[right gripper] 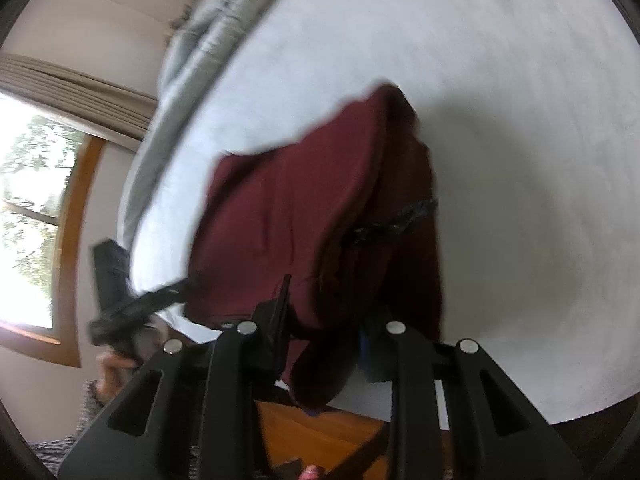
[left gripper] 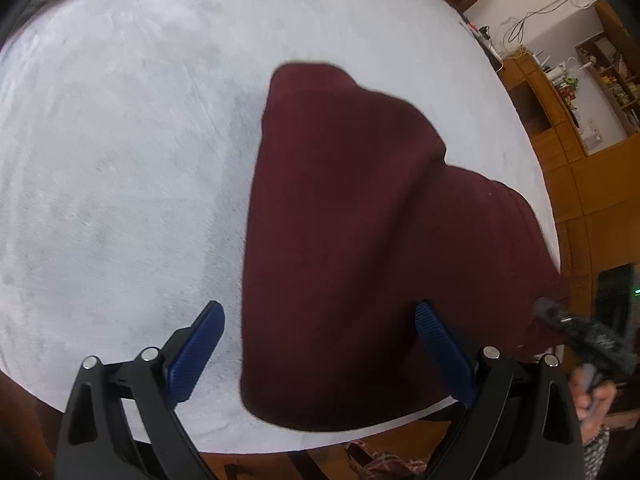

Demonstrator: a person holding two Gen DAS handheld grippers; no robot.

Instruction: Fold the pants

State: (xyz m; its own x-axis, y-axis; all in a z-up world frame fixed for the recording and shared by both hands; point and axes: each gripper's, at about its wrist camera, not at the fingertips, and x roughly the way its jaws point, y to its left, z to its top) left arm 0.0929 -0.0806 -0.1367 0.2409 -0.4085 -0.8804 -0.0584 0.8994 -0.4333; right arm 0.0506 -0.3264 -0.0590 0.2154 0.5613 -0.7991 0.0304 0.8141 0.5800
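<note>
- Dark maroon fabric pants (left gripper: 352, 232) lie bunched on the pale grey plush-covered table (left gripper: 120, 140), near its front edge, part hanging over.
- Left tool (left gripper: 320, 320): blue-padded fingers (left gripper: 200, 344) spread wide, holding nothing, poised above the near end of the pants, angled down.
- Right tool (right gripper: 324, 320): pinched onto a maroon fold, cloth draped between the black fingers.
- Right-wrist view is motion-blurred.

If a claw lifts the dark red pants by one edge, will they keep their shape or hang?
The pants would probably hang limp: they already drape in soft folds. They seem light, bunching where the right claw grips them. They likely slide poorly on the fuzzy cover.
</note>
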